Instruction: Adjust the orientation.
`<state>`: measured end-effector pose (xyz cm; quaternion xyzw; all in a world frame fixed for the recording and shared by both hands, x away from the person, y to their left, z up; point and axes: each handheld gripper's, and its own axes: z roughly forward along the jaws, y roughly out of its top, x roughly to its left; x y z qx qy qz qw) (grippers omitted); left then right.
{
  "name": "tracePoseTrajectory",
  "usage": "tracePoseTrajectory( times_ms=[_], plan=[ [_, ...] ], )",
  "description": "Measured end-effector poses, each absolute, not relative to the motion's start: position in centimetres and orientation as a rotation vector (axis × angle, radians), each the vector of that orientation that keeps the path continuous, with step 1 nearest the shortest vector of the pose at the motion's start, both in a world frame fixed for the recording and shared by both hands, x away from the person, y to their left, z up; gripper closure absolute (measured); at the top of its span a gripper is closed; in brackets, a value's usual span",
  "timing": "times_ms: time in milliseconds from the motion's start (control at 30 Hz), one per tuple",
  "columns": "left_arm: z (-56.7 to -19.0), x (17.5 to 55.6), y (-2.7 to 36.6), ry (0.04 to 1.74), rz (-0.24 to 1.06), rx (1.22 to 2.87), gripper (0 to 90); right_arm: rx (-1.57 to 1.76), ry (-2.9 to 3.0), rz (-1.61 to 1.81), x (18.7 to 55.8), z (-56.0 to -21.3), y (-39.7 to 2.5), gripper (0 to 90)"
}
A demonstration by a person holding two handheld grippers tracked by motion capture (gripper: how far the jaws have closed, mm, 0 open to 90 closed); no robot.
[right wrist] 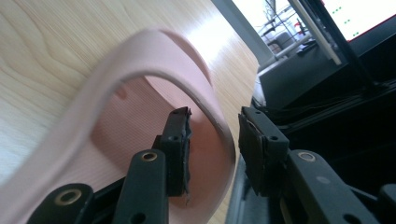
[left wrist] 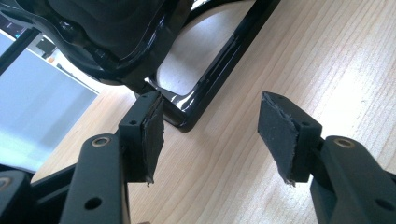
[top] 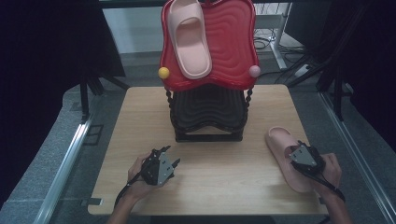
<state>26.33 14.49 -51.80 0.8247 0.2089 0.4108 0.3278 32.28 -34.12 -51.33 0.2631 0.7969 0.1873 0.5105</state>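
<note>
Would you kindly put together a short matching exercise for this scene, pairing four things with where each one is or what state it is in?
Things:
1. slipper on the tray
2. slipper on the table
3. yellow ball
4. left gripper

Places or states:
A. jaws open over bare wood, nothing between them
B. at the left edge of the red tray
C. lying on the top tier of the stand
D. its strap sits between the jaws of the right gripper

Pairs: 1-C, 2-D, 3-B, 4-A
</note>
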Motion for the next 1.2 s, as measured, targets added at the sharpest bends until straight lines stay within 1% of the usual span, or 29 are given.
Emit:
tracePoseTrajectory(
  times_ms=[33,200,333,500,633,1200],
  plan=[
    [-51.8,26.3,14.5,0.548,1.076,2.157,41.2,0.629,1.917,0.439,32.4,-51.5,-34.1,65.1],
    [-51.8,26.4,14.7,0.551,1.08,2.159,41.2,0.573,1.885,0.383,32.8,-52.1,-34.1,78.0],
    [-51.7,26.5,14.7,0.552,1.08,2.156,41.1,0.511,1.862,0.336,32.7,-52.5,-33.8,81.5],
    [-51.7,26.5,14.7,0.552,1.08,2.154,41.1,0.458,1.815,0.293,32.2,-52.8,-33.1,83.0],
    [-51.6,26.5,14.9,0.557,1.082,2.153,41.1,0.457,1.764,0.322,31.3,-52.1,-32.6,83.6],
    [-51.5,26.4,15.0,0.56,1.085,2.149,41.1,0.419,1.704,0.455,25.2,-50.1,-28.5,83.8]
  ],
)
